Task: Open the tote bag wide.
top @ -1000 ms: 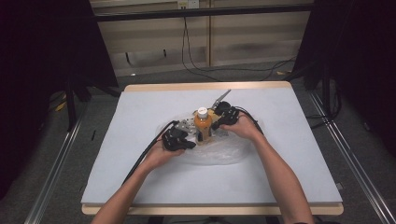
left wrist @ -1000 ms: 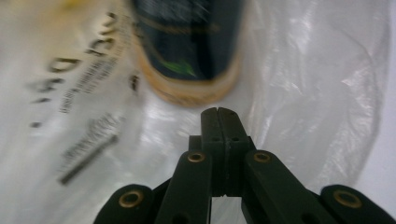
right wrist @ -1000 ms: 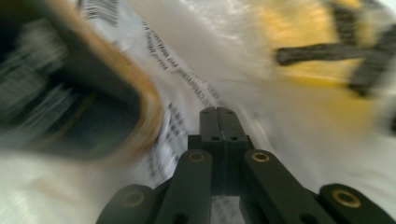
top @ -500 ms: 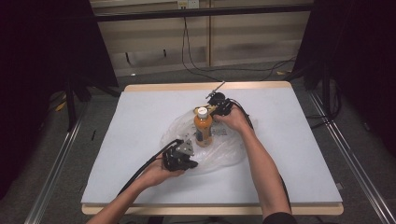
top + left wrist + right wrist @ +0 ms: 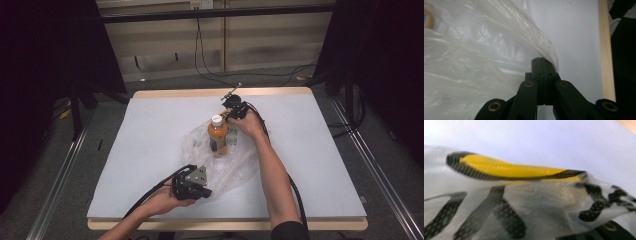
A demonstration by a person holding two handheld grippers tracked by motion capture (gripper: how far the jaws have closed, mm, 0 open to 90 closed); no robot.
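Observation:
A clear plastic bag (image 5: 227, 165) lies crumpled in the middle of the white table (image 5: 150, 130). An orange bottle (image 5: 217, 136) with a white cap stands upright in it. My left gripper (image 5: 205, 192) is near the front edge, and in the left gripper view its jaws (image 5: 540, 59) are pressed together on the bag's (image 5: 486, 50) thin edge. My right gripper (image 5: 231, 115) sits just behind the bottle at the bag's far edge. In the right gripper view, bag film (image 5: 524, 202) with yellow and black print lies across the jaws and hides them.
The table's wooden rim (image 5: 220, 93) runs along the far side and shows at the right of the left gripper view (image 5: 605, 50). Cables (image 5: 205, 65) trail on the floor behind. Metal rails (image 5: 380, 175) flank the table. Open white surface lies left and right of the bag.
My left gripper has pulled back toward the table's front edge, drawing the bag with it. My right gripper has shifted away toward the far side, and the bag is stretched longer between them.

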